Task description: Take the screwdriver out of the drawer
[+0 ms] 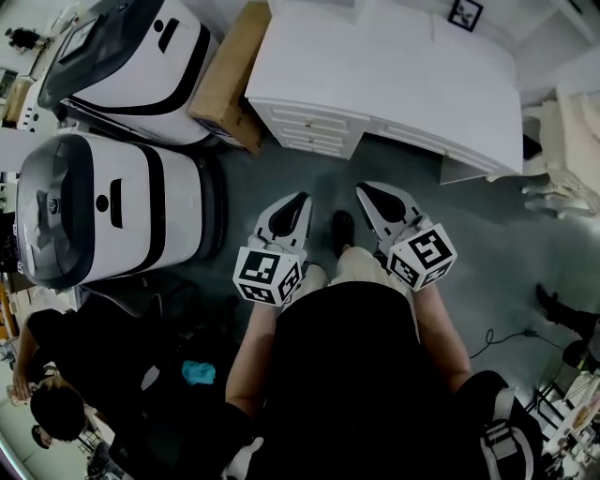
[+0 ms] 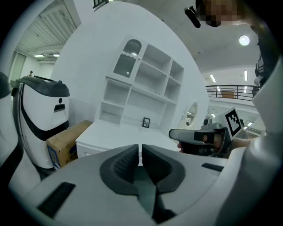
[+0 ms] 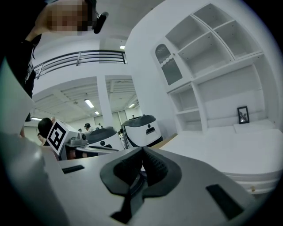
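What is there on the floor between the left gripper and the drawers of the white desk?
Nothing. In the head view, only bare grey floor separates the left gripper from the desk drawers.

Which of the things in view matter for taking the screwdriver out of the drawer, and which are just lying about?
For the job: white desk, its closed drawers, left gripper, right gripper, both with jaws shut and empty. No screwdriver in view.

Just lying about: cardboard box, two white-and-black machines, picture frame on the desk, teal thing on the floor.
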Demonstrator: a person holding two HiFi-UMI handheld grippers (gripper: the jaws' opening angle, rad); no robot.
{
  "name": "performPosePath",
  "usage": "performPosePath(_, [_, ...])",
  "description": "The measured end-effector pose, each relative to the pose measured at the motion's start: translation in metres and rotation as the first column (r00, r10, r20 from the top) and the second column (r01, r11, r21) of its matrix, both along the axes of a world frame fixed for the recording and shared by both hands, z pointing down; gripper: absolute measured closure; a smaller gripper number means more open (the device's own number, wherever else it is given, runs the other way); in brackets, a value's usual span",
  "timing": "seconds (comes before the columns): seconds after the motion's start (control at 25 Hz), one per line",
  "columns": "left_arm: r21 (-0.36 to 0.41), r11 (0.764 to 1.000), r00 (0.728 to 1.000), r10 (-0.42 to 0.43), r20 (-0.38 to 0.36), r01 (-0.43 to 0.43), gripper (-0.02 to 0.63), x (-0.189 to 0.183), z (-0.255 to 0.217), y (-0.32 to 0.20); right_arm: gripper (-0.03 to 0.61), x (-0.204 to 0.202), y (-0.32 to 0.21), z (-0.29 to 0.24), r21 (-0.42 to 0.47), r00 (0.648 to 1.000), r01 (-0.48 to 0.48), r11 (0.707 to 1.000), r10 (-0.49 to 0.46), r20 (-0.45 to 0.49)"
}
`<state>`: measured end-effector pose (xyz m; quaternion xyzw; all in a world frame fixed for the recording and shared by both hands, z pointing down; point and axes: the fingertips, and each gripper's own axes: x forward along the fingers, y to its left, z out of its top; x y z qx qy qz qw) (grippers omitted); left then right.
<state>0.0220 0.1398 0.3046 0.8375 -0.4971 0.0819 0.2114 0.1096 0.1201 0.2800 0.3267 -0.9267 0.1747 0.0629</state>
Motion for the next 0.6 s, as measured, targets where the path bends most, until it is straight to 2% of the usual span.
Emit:
performPosePath(0.28, [-0.025, 0.999, 0.999, -0.040, 0.012, 0.041, 0.589, 0.016, 0.010, -0.043, 0.561, 0.011, -0.052, 0.008, -0.008, 0.999, 0.051, 0.999, -0.051, 0.001])
performPosePath(0.6, [-0.059, 0.993, 0.994, -0.102, 0.029, 0.103, 0.589, 0.026, 0.029, -0.068, 0.561, 0.019, -0.086, 0.024, -0.036, 0.995, 0.104, 0.994, -0.104, 0.002])
